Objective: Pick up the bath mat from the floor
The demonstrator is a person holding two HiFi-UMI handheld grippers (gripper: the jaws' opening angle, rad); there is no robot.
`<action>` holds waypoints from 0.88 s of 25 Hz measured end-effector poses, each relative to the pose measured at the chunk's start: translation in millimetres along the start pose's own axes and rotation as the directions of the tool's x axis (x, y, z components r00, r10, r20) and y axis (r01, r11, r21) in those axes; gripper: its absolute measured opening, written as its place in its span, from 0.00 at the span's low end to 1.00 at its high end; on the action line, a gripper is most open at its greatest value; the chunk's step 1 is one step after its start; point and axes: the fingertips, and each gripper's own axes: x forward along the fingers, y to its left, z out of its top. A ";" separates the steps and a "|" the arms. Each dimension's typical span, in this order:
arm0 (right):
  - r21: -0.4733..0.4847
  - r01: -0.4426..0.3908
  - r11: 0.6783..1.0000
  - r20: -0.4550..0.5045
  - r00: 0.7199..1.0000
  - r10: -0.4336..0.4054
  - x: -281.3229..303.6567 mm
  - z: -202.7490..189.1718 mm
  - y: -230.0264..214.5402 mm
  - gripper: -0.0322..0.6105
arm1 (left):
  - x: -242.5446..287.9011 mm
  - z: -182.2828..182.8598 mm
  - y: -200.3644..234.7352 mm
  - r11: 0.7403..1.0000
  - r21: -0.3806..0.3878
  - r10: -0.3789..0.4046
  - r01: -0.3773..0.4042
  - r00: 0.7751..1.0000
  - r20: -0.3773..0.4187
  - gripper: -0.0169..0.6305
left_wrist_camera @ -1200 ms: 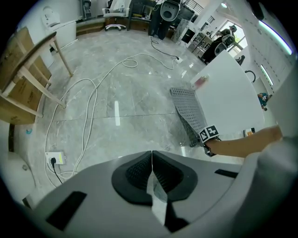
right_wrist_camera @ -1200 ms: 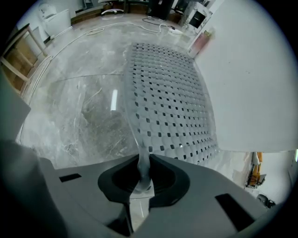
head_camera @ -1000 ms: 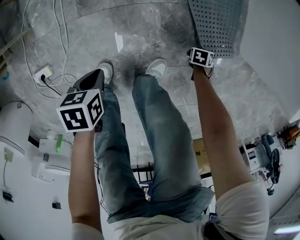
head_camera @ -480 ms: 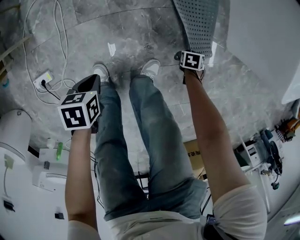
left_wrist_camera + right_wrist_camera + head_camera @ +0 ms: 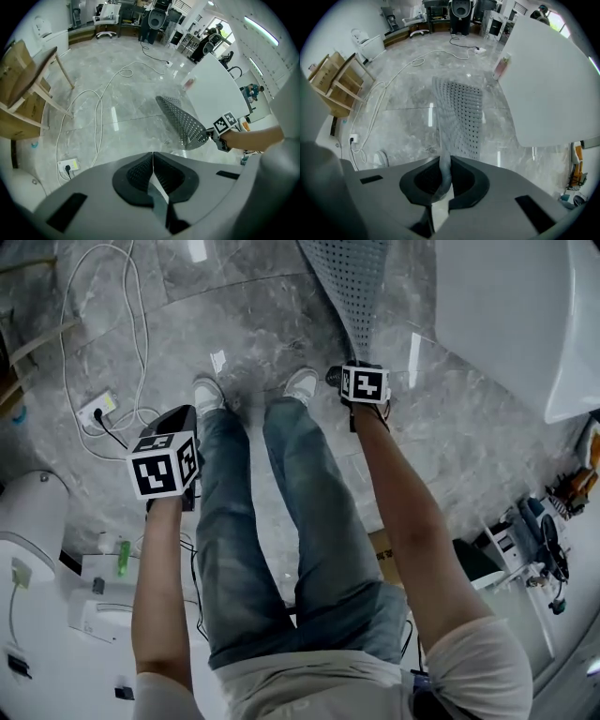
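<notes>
The right hand-held gripper (image 5: 443,171) pinches the bath mat (image 5: 461,117), its far end cut off in the head view; the left hand-held gripper (image 5: 153,164) is clenched empty.

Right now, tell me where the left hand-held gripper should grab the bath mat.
Probably the thin top edge of the bath mat, beside the right hand-held gripper that pinches it. Come in from the left side, jaws opened first: the left hand-held gripper is shut and empty, and the mat hangs limp.

Dim, fisheye-warped, glare streaks on floor (image 5: 281,324)
</notes>
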 end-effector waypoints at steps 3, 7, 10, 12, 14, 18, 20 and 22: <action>0.023 -0.039 0.999 0.015 0.999 0.039 -20.6 3.3 25.0 0.13 | -15.7 -3.9 10.4 1.000 0.004 0.003 -0.003 1.000 0.005 0.05; 0.034 -0.080 0.996 0.047 0.996 0.079 -52.6 16.0 50.4 0.12 | -37.4 -3.3 16.1 1.000 0.010 -0.003 0.003 1.000 0.018 0.05; 0.056 -0.112 0.992 0.074 0.991 0.108 -77.7 27.9 70.8 0.12 | -53.2 2.1 23.9 1.000 0.026 -0.005 0.004 0.999 0.032 0.05; 0.073 -0.136 0.988 0.090 0.988 0.129 -94.5 32.6 84.9 0.12 | -63.8 5.3 30.2 1.000 0.031 -0.005 0.004 0.999 0.044 0.05; 0.076 -0.155 0.985 0.103 0.984 0.147 -114.1 34.8 96.2 0.12 | -76.4 8.0 34.0 0.999 0.032 -0.005 0.004 0.999 0.054 0.05; 0.090 -0.187 0.978 0.138 0.975 0.173 -152.5 40.8 111.8 0.12 | -99.9 16.6 40.7 0.999 0.035 -0.011 0.008 0.997 0.082 0.05; 0.104 -0.202 0.974 0.156 0.970 0.185 -170.5 42.1 121.3 0.12 | -112.5 16.1 45.7 0.999 0.038 -0.013 0.010 0.996 0.091 0.05; 0.109 -0.217 0.970 0.179 0.964 0.196 -190.6 44.4 131.5 0.12 | -126.8 13.6 50.9 0.999 0.047 -0.011 0.006 0.995 0.096 0.05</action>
